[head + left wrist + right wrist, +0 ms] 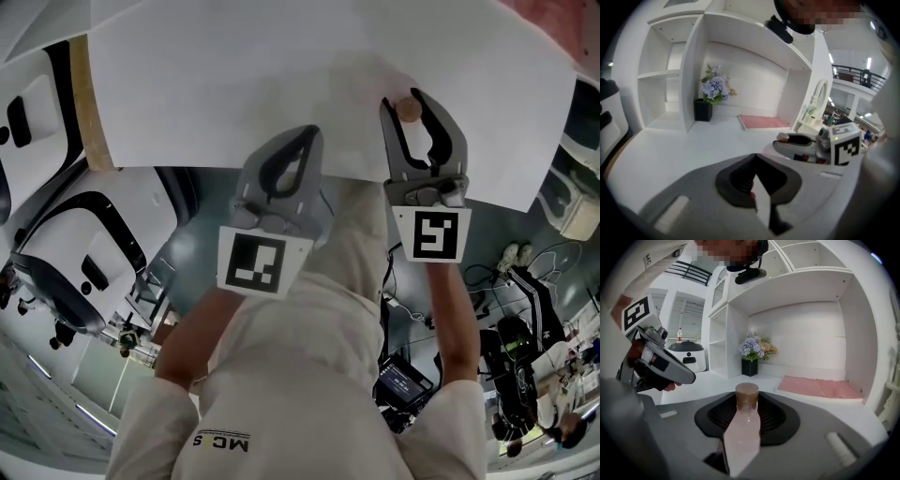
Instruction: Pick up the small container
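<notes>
Right gripper (747,404) is pinching the small container (743,434): pink body, brown cap (746,392) poking out past the jaw tips. It's held over the worktop (234,84), near the front edge. Left gripper (755,159) is pressed together with nothing in it, alongside at the same edge.

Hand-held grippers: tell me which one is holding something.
The right hand-held gripper: its jaws clamp a small pink container with a brown cap. The left hand-held gripper has its jaws shut together, nothing between them.
</notes>
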The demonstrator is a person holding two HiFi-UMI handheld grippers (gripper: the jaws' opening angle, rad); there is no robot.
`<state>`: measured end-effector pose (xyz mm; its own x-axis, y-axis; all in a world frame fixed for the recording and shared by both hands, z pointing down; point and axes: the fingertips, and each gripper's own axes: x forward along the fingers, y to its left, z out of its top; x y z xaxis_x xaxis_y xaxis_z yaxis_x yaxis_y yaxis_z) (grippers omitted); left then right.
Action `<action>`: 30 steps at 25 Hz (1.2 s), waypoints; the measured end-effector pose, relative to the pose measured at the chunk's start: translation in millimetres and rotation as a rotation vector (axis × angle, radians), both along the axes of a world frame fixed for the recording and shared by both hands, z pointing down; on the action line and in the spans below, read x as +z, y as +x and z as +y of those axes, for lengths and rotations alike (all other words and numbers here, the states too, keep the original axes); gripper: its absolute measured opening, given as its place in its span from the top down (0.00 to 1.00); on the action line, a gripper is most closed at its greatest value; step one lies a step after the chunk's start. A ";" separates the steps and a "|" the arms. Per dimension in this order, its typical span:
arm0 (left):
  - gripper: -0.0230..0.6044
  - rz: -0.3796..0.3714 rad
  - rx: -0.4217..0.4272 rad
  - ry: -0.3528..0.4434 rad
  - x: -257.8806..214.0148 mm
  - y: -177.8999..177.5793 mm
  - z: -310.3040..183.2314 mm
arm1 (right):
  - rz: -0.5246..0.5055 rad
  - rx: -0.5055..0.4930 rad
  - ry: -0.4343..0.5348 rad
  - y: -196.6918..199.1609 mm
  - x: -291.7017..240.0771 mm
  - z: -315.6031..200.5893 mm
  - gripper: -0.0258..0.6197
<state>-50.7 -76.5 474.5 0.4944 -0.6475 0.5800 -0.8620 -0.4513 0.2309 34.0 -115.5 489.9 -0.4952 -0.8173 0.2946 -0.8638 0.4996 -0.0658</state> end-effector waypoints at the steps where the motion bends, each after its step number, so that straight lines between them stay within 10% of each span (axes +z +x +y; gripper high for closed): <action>1: 0.96 0.002 0.002 0.006 -4.9 -0.3 -1.1 | 0.000 0.000 0.001 0.2 -6.1 0.0 0.75; 30: 0.96 0.049 -0.015 0.228 -208.8 -21.5 8.0 | 0.038 0.002 0.068 47.5 -243.8 54.6 0.75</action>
<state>-72.2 -68.6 265.7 0.5076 -0.7665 0.3935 -0.8593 -0.4836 0.1665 81.5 -61.0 246.1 -0.4833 -0.8370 0.2566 -0.8658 0.5004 0.0016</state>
